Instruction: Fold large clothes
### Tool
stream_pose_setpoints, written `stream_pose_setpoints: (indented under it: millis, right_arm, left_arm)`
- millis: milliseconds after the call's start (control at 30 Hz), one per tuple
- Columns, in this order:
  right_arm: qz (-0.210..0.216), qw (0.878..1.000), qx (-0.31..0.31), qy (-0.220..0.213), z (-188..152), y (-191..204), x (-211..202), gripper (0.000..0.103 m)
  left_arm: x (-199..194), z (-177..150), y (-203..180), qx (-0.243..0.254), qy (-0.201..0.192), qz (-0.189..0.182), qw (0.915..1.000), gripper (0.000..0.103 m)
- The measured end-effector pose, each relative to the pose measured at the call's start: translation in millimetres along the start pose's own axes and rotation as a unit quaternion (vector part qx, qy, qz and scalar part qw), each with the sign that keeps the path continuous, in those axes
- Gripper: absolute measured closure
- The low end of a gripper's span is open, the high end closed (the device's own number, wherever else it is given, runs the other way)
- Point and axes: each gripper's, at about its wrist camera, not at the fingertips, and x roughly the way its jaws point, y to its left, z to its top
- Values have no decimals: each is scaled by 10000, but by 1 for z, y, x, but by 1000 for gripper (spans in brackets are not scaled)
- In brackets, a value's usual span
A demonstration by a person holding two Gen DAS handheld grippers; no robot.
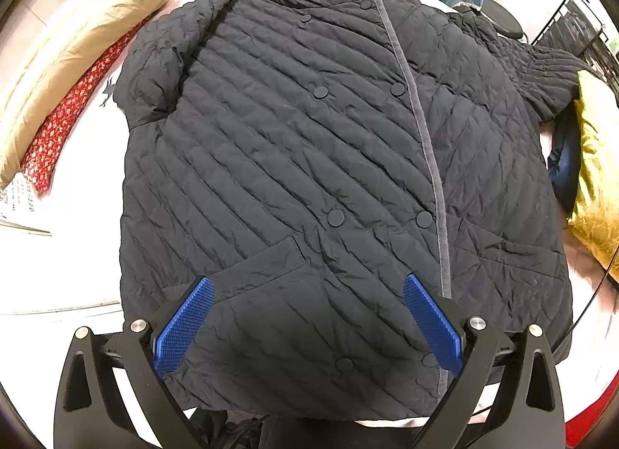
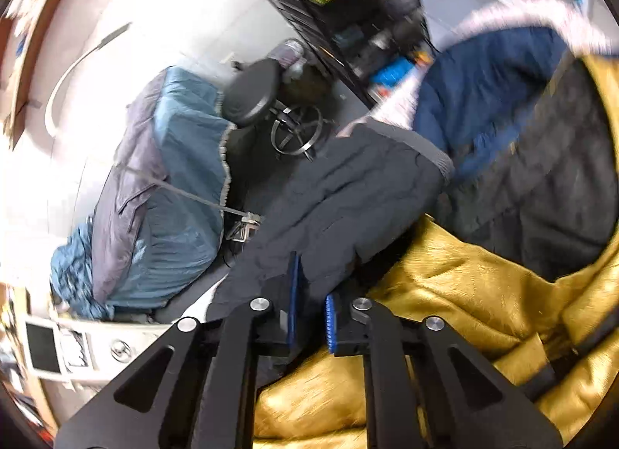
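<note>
With the jacket (image 1: 309,163) spread flat on the bed, its sleeve (image 2: 348,197) is pinched between the closed pads of the right gripper (image 2: 311,306) (the left gripper (image 1: 307,321) hangs open above the hem), so the sleeve should be carried across the chest without being dragged.

No legible text in either view. Calendar-like sheet (image 1: 17,193), far left of left gripper (image 1: 307,327): small coloured marks, perhaps numerals, too small to read. White device (image 2: 73,352), low left of right gripper (image 2: 311,311): dark script mark beside black screen, blurred, unreadable. Shelf packages (image 2: 363,27) beyond: labels smeared.
</note>
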Motion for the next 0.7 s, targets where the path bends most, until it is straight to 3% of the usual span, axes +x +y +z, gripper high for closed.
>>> stream_pose_setpoints:
  millis: [133,233,433,533,700]
  right_arm:
    - [355,9927,-1130,-250,-11,72,-34,94]
    - [858,9753,-2017,-285,-37,142,-58,94]
    - [1806,9317,-3130,376,-137,256,-65,94]
    - [1808,8985,-3961,563,-210,304,-54,94]
    - [1683,8682,-4576,922,-303,340,-28,94]
  left_arm:
    - [-3,2,-4,64,-101,-52,9999,7]
    - [-7,5,-5,56,-203,-169,9996,7]
    - [-20,5,14,-122,-469,-188,9986,7]
    - [-25,1,33,-284,-573,-84,9979,7]
    - [-23,-10,68,-479,-643,150,9967,7]
